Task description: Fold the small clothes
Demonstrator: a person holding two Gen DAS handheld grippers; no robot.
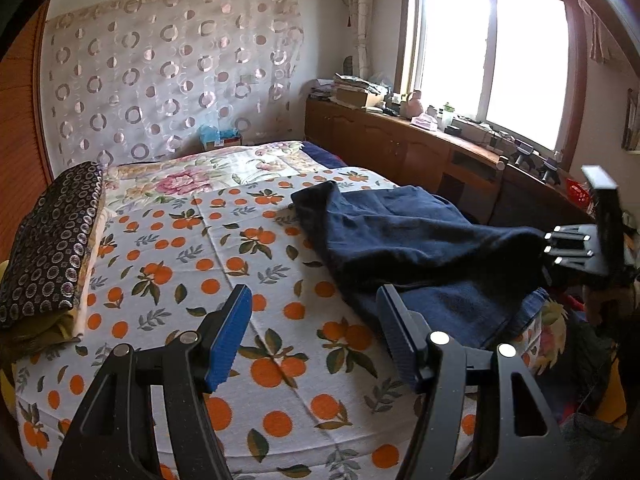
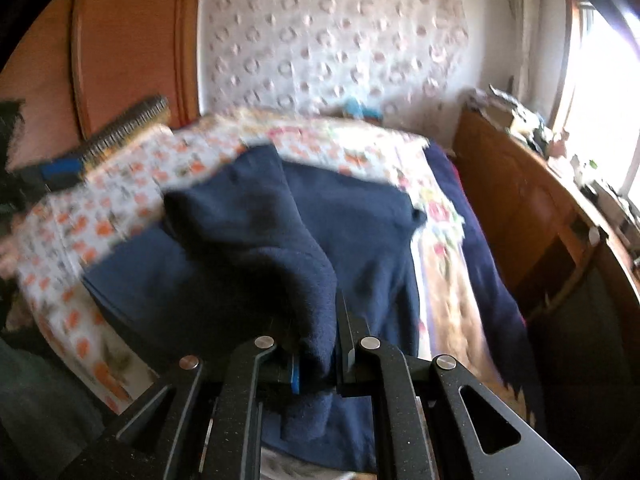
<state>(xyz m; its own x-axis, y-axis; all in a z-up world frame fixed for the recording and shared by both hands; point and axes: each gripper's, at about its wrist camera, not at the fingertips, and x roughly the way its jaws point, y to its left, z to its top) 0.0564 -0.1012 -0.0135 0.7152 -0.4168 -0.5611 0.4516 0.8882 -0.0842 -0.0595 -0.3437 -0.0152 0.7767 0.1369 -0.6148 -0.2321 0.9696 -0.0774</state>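
A navy blue garment (image 1: 400,232) lies rumpled on the right part of the orange-print bedsheet (image 1: 192,264). My right gripper (image 2: 324,344) is shut on a fold of this garment (image 2: 360,220) and holds that edge lifted off the bed; the picture is blurred. In the left wrist view the right gripper (image 1: 560,248) shows at the garment's right end. My left gripper (image 1: 316,332) stands open over the sheet just left of the garment, with nothing between its blue pads (image 1: 228,340).
A folded dark cloth with a ring pattern (image 1: 52,240) lies at the bed's left edge. A floral cover (image 1: 208,176) and a tissue box (image 1: 220,138) are at the far end. A cluttered wooden cabinet (image 1: 400,140) runs along the right under the window.
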